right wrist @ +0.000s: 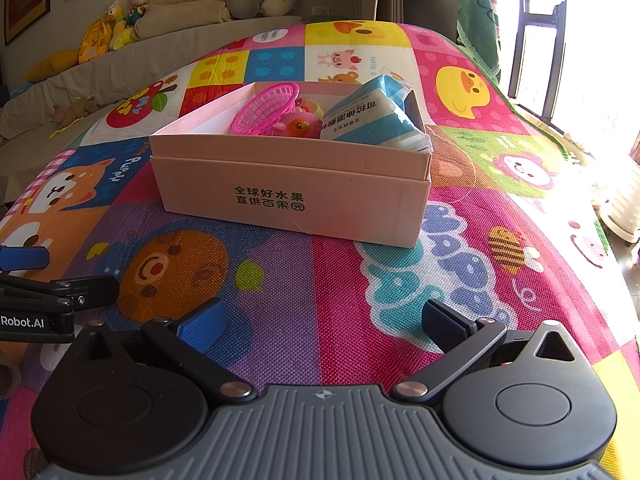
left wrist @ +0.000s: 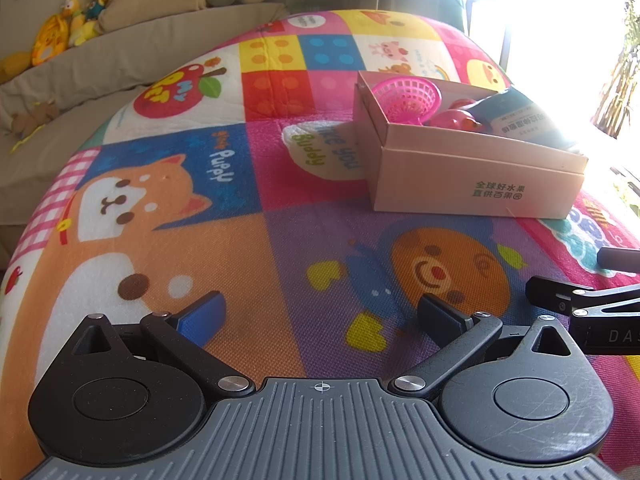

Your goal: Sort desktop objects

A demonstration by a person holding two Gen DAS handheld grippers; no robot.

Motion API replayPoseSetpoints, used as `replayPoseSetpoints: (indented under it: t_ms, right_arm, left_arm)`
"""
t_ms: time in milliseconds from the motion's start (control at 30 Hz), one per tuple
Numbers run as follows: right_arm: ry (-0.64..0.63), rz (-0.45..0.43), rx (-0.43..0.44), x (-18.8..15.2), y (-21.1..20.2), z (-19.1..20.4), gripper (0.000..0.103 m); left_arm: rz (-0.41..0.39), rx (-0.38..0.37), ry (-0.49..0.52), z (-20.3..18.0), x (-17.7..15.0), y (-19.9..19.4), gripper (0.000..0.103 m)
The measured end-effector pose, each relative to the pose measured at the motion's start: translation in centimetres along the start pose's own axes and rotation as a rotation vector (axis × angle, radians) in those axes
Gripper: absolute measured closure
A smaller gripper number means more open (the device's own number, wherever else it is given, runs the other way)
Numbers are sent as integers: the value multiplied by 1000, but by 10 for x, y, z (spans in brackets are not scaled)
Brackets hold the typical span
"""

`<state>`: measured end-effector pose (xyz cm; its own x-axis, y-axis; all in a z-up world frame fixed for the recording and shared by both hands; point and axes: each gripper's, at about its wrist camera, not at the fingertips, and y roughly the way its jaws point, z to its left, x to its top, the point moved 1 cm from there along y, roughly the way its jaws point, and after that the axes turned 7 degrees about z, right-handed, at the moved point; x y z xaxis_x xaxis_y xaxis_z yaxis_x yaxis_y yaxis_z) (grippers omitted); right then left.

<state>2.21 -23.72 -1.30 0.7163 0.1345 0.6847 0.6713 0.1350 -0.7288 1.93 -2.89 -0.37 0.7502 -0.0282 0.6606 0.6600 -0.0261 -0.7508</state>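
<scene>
1. Our left gripper [left wrist: 320, 316] and right gripper [right wrist: 324, 322] both stand wide apart, gripping nothing.
2. The pink cardboard box [right wrist: 288, 188] sits well ahead of our fingers, containing a pink basket [right wrist: 266, 108], pink toy [right wrist: 300, 126] and blue-white pack [right wrist: 372, 118].
3. Everything rests on a colourful cartoon mat [right wrist: 360, 280]; beyond it we see a sofa [left wrist: 120, 52] with plush toys [left wrist: 86, 16].
</scene>
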Motion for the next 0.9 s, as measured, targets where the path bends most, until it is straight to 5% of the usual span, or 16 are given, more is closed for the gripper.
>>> replayPoseSetpoints:
  t_ms: [900]
  right_arm:
    - [0,0,0,0,0,1,0]
  left_arm:
    - [10,-6,16,2,2,0,0]
